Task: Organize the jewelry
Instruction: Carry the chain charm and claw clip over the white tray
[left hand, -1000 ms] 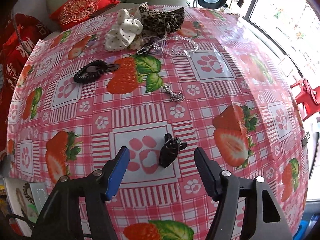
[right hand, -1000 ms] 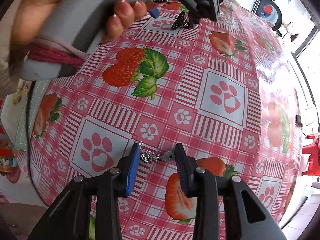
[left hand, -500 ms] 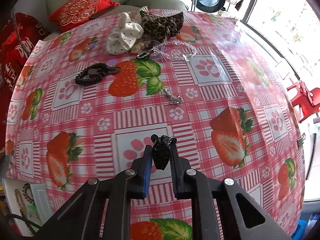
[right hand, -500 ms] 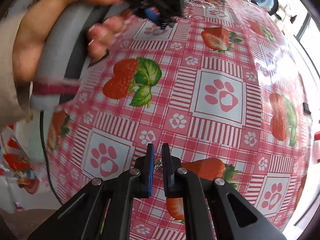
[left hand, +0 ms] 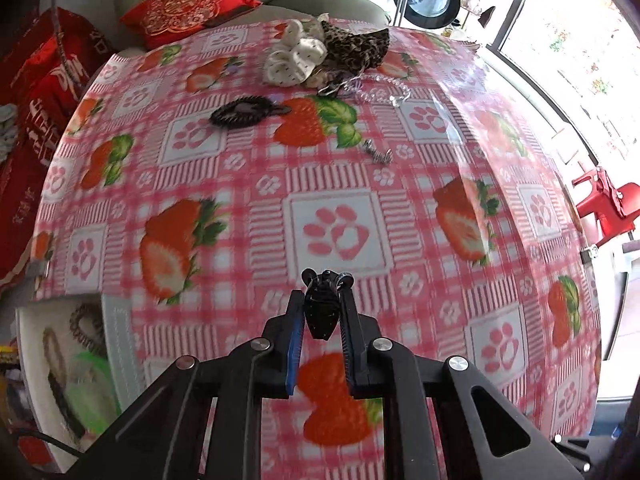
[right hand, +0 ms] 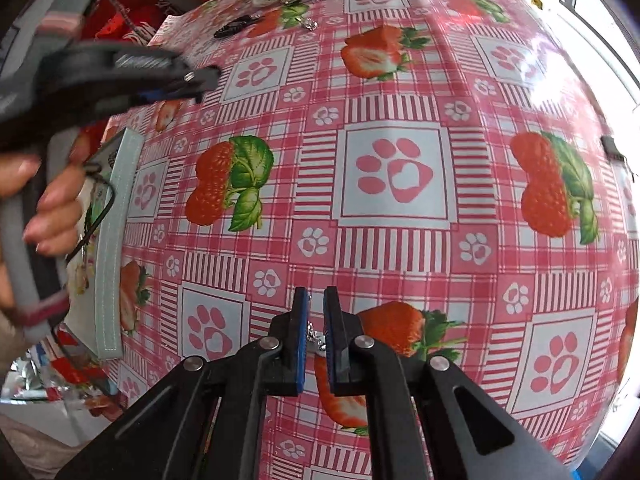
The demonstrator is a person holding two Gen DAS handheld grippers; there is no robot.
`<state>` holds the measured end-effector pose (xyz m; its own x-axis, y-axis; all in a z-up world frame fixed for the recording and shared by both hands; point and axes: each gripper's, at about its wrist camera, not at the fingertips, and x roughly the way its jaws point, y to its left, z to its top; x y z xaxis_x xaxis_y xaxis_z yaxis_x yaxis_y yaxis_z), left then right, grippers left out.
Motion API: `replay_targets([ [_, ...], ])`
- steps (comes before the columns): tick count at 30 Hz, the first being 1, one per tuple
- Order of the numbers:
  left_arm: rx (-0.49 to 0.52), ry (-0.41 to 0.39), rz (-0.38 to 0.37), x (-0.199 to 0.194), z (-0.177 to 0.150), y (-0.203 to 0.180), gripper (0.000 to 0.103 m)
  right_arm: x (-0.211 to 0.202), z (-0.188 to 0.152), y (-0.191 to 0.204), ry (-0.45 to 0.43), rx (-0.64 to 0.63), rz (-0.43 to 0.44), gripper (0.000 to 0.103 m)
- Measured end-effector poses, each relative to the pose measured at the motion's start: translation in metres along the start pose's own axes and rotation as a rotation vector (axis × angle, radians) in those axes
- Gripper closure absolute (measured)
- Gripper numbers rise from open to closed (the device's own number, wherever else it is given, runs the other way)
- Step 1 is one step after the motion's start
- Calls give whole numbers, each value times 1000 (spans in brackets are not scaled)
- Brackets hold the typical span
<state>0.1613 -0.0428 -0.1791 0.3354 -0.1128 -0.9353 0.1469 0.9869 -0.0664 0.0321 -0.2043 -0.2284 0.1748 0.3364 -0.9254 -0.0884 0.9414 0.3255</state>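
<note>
My left gripper [left hand: 322, 300] is shut on a small black hair claw clip [left hand: 322, 308], held above the strawberry-print tablecloth [left hand: 360, 184]. In the right wrist view my right gripper [right hand: 316, 300] is shut on a small silver chain piece [right hand: 316, 336], which shows between the blue pads. The left gripper [right hand: 192, 80] and the hand holding it appear blurred at the upper left of that view. A pale tray [left hand: 116, 336] with hair ties in it sits at the table's lower left edge; its grey rim [right hand: 114, 232] also shows in the right wrist view.
On the far side of the table lie a black spiral hair tie [left hand: 244, 112], a white dotted scrunchie [left hand: 294, 60], a leopard scrunchie [left hand: 356, 50], a clear bead bracelet [left hand: 380, 88] and a small silver chain [left hand: 378, 154]. Red cushions [left hand: 184, 4] sit on a sofa behind.
Both grippers went from open to shut, the left on the black claw clip, the right on the silver chain piece. Both then lifted and moved toward the tray side at the left.
</note>
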Motion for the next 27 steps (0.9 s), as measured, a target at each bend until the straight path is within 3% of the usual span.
replay_targets([
  [3, -7, 10, 4, -6, -12, 6, 79, 1, -9, 10, 9, -21, -4, 91],
  [6, -10, 15, 8, -12, -21, 11, 79, 8, -11, 24, 20, -63, -17, 63],
  [7, -15, 16, 7, -15, -24, 13, 79, 9, -12, 28, 19, -80, -26, 62],
  [12, -26, 16, 4, -24, -35, 21, 80, 22, -21, 46, 37, -194, -135, 65],
  [16, -40, 16, 0, -30, -41, 26, 80, 24, -25, 56, 29, -252, -248, 90],
  [27, -67, 5, 2, -51, -60, 42, 80, -1, -5, 22, 46, -11, -68, 91],
])
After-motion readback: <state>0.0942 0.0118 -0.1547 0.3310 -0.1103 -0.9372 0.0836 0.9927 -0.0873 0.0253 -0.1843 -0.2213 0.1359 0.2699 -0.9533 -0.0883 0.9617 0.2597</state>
